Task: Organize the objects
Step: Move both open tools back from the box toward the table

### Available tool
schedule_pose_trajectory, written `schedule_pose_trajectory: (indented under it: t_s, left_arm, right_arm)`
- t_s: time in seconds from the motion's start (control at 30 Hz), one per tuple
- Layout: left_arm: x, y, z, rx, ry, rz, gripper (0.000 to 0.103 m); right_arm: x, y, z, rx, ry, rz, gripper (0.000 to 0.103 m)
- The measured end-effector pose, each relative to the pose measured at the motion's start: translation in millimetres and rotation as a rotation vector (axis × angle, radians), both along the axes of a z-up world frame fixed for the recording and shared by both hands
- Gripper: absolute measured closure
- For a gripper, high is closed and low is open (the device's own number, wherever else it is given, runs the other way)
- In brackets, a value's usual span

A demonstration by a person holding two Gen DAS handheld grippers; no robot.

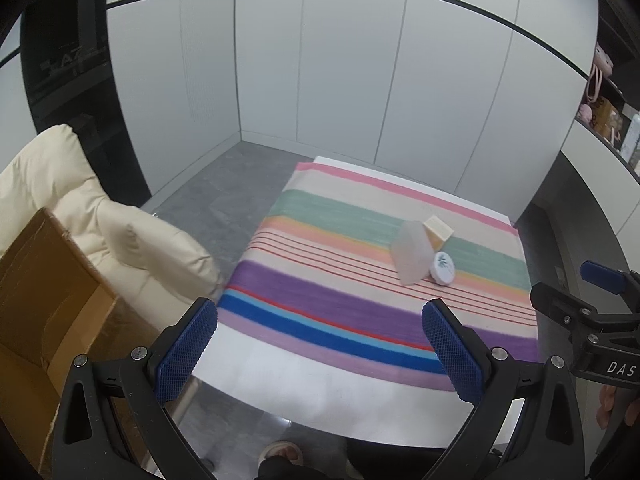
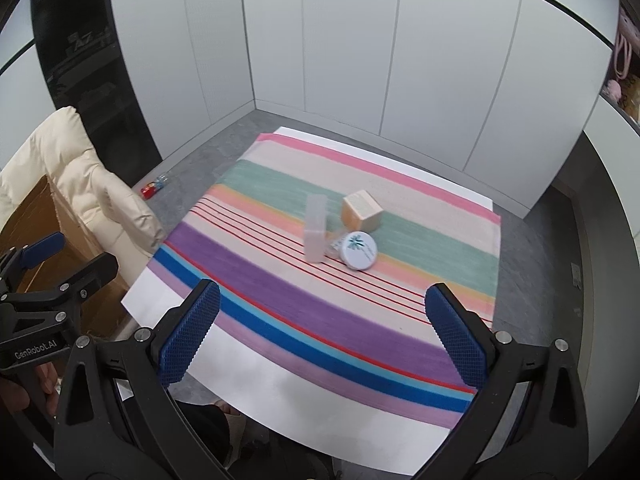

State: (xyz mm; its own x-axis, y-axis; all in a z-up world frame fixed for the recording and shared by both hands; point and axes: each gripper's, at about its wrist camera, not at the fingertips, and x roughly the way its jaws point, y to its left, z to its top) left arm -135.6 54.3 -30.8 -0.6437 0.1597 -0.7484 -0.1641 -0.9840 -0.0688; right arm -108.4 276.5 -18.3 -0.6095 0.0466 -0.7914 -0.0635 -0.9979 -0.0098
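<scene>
The left gripper says "GenRobot.AI". A round white tin with a green picture touches a clear box and a tan box. Both the left gripper and the right gripper are spread wide, holding nothing.

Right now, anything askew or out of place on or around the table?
The translucent container stands on edge, tilted, touching the round tin and small box in a jumble on the striped cloth. A small bottle lies on the floor.

Panelled studio booth, striped table

striped cloth bare near front, clustered clear box, tin, carton farther back
</scene>
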Motion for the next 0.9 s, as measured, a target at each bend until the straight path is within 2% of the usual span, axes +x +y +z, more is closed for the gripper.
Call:
schedule_pose_trajectory:
  t_s: [0.33,0.63,0.9]
  left_arm:
    - [2,38,-2,-0.007,-0.012,-0.052,0.000]
    - [9,72,-18,-0.013,-0.067,-0.107,0.000]
    - [-24,103,-36,-0.023,-0.112,-0.118,0.000]
  right_arm:
    - [18,38,0,0.005,-0.010,-0.063,0.000]
    - [24,66,-4,-0.034,-0.014,-0.114,0.000]
    - [1,95,-44,-0.021,-0.079,-0.150,0.000]
